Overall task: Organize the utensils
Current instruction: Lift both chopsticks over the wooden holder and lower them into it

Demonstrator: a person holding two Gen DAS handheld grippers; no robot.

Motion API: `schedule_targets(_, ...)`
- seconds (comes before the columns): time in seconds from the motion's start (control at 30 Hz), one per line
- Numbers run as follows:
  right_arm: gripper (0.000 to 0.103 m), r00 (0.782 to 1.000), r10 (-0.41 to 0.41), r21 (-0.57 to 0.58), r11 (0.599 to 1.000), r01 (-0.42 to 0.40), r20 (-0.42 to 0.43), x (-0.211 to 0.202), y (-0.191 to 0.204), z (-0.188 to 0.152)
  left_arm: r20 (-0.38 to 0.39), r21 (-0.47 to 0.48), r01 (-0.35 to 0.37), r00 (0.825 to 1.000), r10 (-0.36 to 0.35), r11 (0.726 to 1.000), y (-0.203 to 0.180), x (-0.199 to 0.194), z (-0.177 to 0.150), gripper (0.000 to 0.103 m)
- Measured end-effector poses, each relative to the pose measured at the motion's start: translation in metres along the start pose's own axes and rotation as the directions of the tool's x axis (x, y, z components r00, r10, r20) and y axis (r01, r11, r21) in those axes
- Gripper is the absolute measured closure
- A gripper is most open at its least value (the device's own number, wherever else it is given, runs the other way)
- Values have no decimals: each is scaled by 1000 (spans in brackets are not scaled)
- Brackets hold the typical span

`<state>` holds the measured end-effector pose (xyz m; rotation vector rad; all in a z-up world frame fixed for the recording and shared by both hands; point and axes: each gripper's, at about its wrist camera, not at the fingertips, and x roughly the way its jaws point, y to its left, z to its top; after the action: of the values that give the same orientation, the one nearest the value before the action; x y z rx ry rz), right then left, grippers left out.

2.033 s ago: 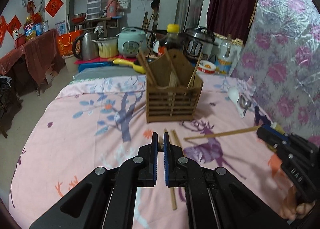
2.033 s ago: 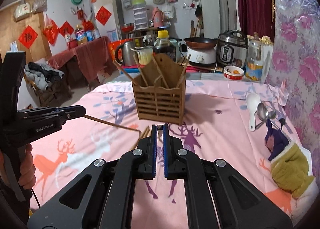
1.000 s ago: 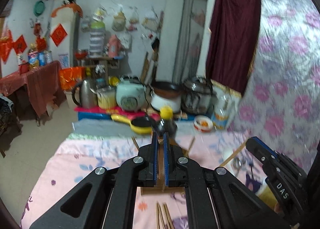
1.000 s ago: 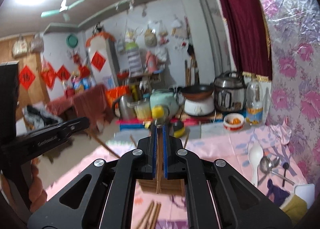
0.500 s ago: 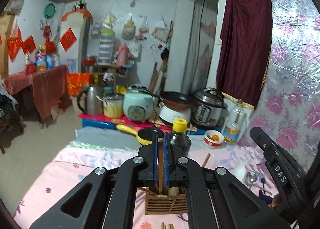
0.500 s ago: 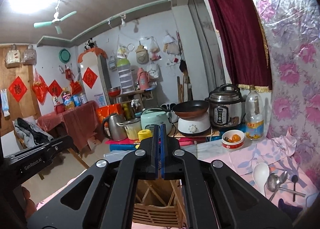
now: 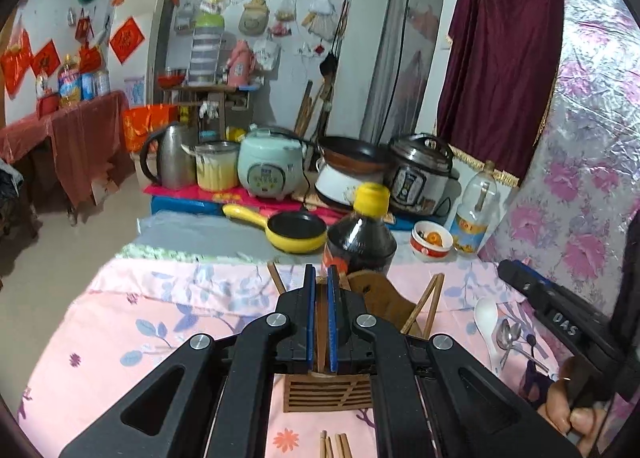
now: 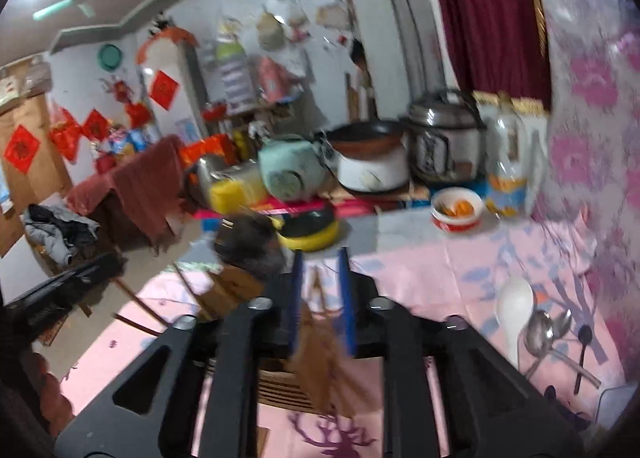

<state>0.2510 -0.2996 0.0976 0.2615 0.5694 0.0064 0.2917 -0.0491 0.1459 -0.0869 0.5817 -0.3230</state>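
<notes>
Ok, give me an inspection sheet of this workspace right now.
Surface: pink tablecloth, printed with leaves.
Job's things: wooden holder with chopsticks; loose chopsticks in front; white spoon, metal spoons.
Clutter: soy sauce bottle, yellow pan, bowl.
Grippers: left gripper shut on a chopstick; right gripper open, blurred.
Cables: nothing seen.
Surroundings: cookers, kettle, maroon curtain.
</notes>
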Motion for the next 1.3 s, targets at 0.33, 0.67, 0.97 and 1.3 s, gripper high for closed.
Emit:
schedule_targets(0.33, 64, 981, 69, 39, 997, -63, -183, 55, -12, -27, -51, -5, -8, 999, 7, 1000, 3, 19, -9, 97)
schedule_targets(0.67, 73, 969, 103, 77, 993, -88, -225, 82, -14, -41, -79, -8, -4, 997, 4, 1000, 1, 27, -11, 97)
schedule_targets(0.97, 96, 962, 185, 120, 979, -164, -202, 88, -25, -40, -85, -10, -1, 996, 0, 1000, 1, 29, -11, 97)
schedule_targets(1.3, 97, 997, 30, 6, 1000, -29, -75, 35, -9, -12, -91, -3, -11, 996, 11, 1000, -1, 33, -12, 97)
